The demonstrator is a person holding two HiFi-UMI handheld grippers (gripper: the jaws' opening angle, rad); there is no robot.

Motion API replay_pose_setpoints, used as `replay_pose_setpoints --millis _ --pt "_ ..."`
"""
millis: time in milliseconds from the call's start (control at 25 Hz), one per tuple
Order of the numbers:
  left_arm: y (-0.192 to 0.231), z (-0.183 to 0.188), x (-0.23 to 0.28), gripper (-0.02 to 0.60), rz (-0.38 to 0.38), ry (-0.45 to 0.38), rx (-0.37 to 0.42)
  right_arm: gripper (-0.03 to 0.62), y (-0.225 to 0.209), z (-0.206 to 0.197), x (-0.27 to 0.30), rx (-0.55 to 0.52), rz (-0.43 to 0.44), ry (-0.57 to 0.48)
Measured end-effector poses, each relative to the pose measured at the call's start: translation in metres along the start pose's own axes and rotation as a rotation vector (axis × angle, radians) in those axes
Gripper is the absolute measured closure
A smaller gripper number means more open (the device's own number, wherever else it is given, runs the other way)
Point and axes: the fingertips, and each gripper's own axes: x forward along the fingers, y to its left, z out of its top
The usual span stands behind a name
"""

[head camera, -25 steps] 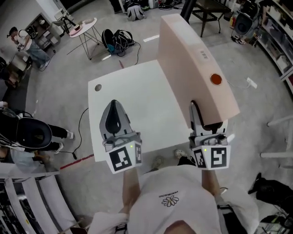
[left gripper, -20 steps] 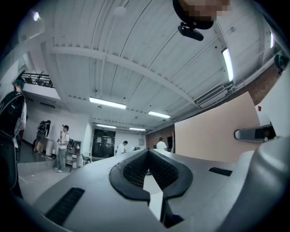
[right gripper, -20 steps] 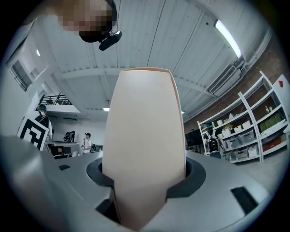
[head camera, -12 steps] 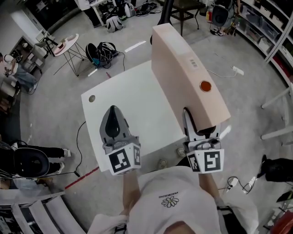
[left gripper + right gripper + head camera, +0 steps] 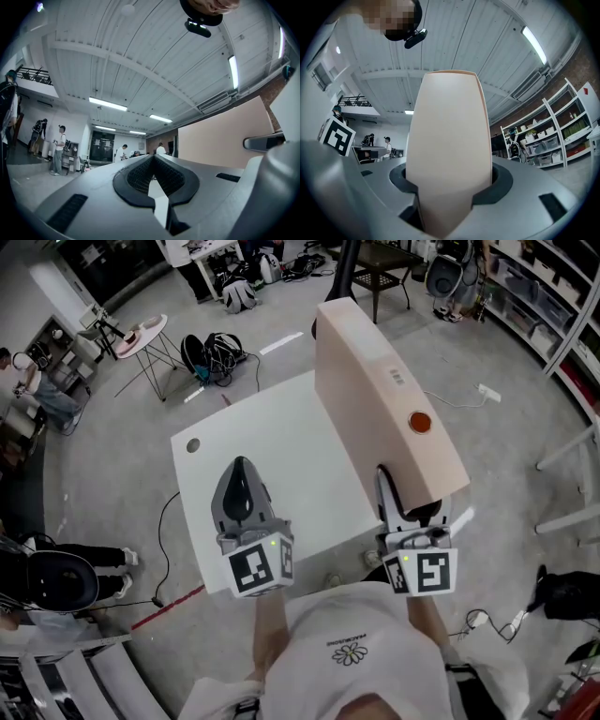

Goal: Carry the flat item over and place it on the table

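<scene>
Head view shows the board (image 5: 384, 390), over the table's (image 5: 281, 427) right edge, hiding one jaw of the right gripper (image 5: 392, 495) clamped on it; left gripper (image 5: 241, 474) closed, empty.

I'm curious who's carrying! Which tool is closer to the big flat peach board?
Right. The right tool clamps the near end of the flat peach board; the left tool hovers apart, over the white table.

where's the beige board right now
Head view, right side: the beige board is clamped at its near end in the right gripper and stretches away along the white table's right edge.
</scene>
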Motion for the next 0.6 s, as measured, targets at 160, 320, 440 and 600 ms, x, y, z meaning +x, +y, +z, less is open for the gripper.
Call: replay_pose_setpoints --millis 160,320,440,600 --pt "0.006 -0.003 -0.003 0.566 0.017 0.001 -0.007 0.319 0.003 0.002 0.005 -0.002 0.011 -0.006" --pt "0.01 -0.005 -0.009 0.566 0.04 0.004 -0.007 0.32 0.005 0.003 0.015 -0.024 0.03 -0.011" --pt "0.013 -0.006 -0.012 0.566 0.058 0.01 -0.013 0.319 0.008 0.001 0.026 -0.081 0.054 0.002" --pt "0.023 -0.011 -0.018 0.566 0.091 0.024 -0.014 0.319 0.021 -0.004 0.046 -0.212 0.102 0.015"
